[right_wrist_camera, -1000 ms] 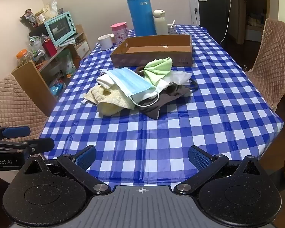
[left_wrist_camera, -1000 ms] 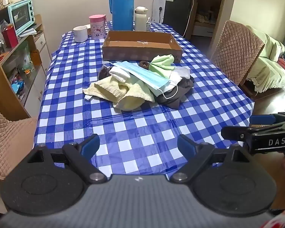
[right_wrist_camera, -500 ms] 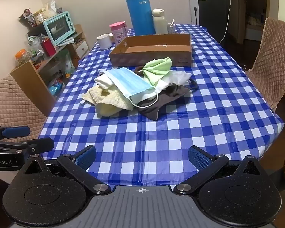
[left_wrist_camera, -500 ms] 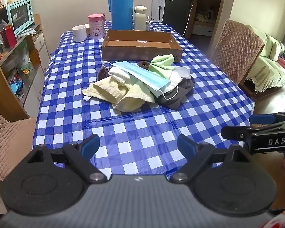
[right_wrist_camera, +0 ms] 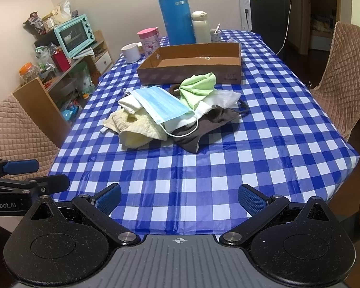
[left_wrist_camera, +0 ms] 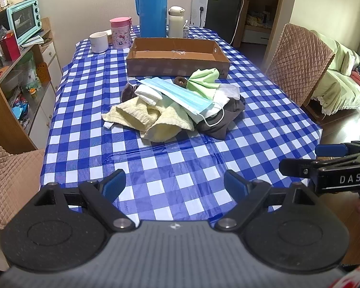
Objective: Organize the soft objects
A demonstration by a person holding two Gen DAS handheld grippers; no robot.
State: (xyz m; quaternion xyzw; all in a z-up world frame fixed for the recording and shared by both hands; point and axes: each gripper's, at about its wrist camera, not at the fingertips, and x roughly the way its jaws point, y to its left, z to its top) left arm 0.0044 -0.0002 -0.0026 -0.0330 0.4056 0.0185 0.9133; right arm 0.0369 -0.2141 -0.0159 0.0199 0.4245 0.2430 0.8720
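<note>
both tongs, left tongs (left_wrist_camera: 174, 184) and right tongs (right_wrist_camera: 179, 198), gape apart; the blue mask (right_wrist_camera: 159, 105) lies diagonally atop the pile.

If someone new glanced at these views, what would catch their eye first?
Probably the heap of soft things mid-table, topped by a blue face mask and a green cloth. Behind it sits an open cardboard box, with a tall blue thermos at the far end.

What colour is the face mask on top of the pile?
Light blue, with white ear loops; the face mask shows best in the right wrist view.
</note>
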